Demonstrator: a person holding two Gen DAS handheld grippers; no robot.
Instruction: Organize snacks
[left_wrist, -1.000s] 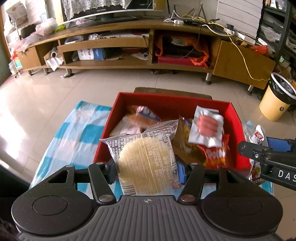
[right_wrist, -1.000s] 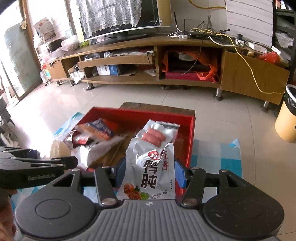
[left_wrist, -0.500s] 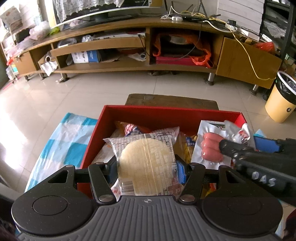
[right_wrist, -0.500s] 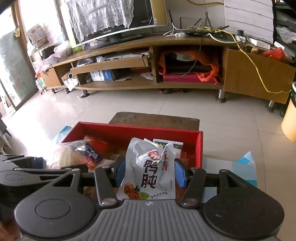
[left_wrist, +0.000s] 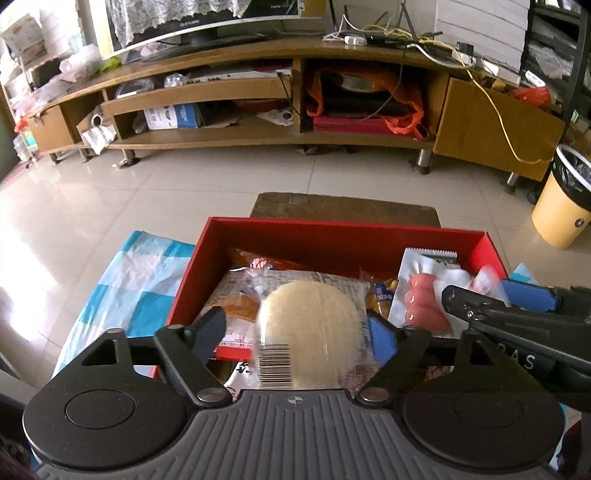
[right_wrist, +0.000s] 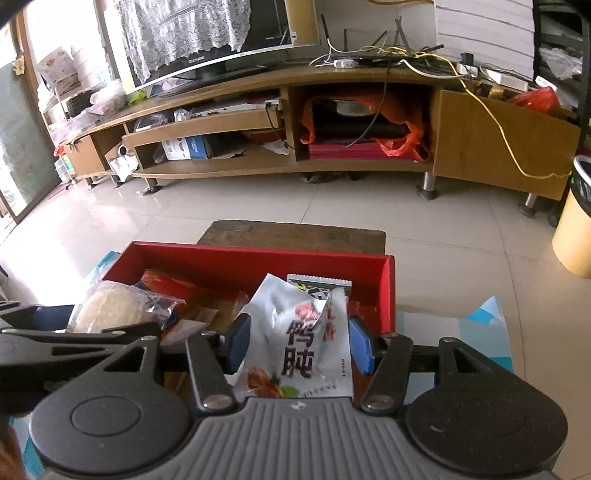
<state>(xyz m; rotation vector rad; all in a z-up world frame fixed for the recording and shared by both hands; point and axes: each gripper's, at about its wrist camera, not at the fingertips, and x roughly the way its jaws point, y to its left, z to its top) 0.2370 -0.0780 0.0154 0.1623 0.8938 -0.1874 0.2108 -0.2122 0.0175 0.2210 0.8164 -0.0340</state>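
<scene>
Left wrist view: left gripper (left_wrist: 295, 332) over the red box (left_wrist: 332, 230), jaws just opened wide; the clear-wrapped round cake (left_wrist: 310, 328) sits blurred between them, left pad clear of it, so not gripped. Sausage pack (left_wrist: 421, 302) lies in the box's right part.

Right wrist view: right gripper (right_wrist: 299, 341), jaws just eased slightly apart, blue pads beside the white snack pouch (right_wrist: 299, 339); real contact can't be judged. Pouch hangs over the box's right side.

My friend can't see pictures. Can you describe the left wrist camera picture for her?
The left gripper, jaws just opened wide, lets a clear-wrapped round pale cake drop into a red box of snacks. Right of it lies a pink sausage pack.
</scene>
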